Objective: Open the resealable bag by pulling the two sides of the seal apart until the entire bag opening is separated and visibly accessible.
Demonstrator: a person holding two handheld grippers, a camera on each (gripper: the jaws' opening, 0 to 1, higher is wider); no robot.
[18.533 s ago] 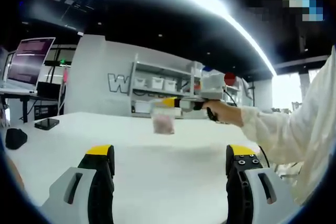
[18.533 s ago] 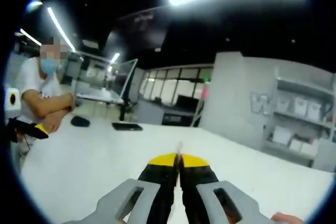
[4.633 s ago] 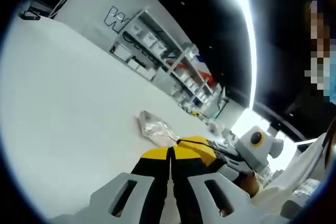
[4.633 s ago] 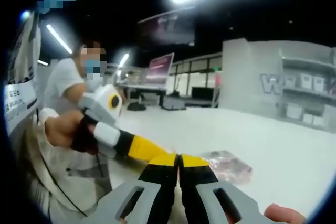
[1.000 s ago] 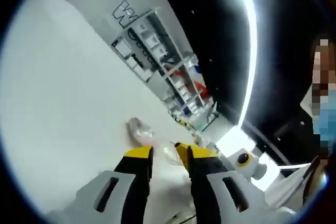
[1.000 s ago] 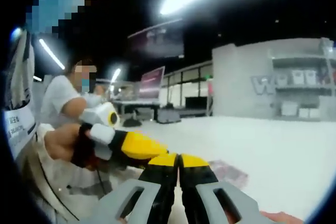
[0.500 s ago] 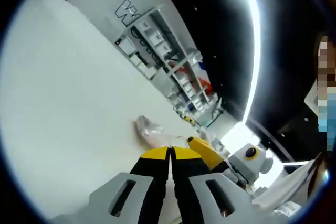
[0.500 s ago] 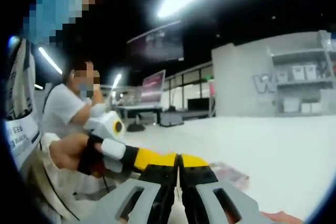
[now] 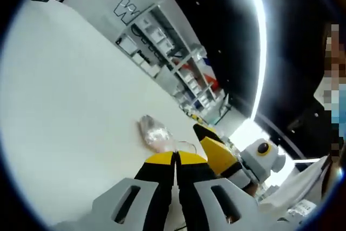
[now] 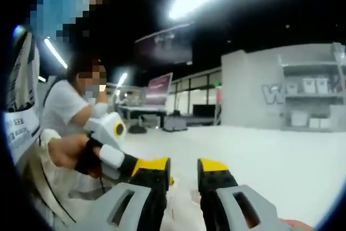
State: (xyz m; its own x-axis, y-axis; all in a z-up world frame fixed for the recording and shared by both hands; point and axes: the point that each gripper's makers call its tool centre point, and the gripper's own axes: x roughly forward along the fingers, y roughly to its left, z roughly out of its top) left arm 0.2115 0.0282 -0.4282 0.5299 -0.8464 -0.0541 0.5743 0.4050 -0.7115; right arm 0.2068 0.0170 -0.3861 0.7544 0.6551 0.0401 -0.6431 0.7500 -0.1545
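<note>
The bag lies on the white table, long axis running from the left gripper toward the far shelves. It is clear, crinkled, with pinkish contents. Left jaws are pressed together on its near edge. The right gripper – clamped half a second ago – now gapes wide, holding nothing.

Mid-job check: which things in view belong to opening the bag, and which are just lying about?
Job:
resealable bag on the white table
left gripper, shut at the bag's near edge
right gripper, open

Lying about:
shelving unit with bins
monitor on a far desk
seated person
</note>
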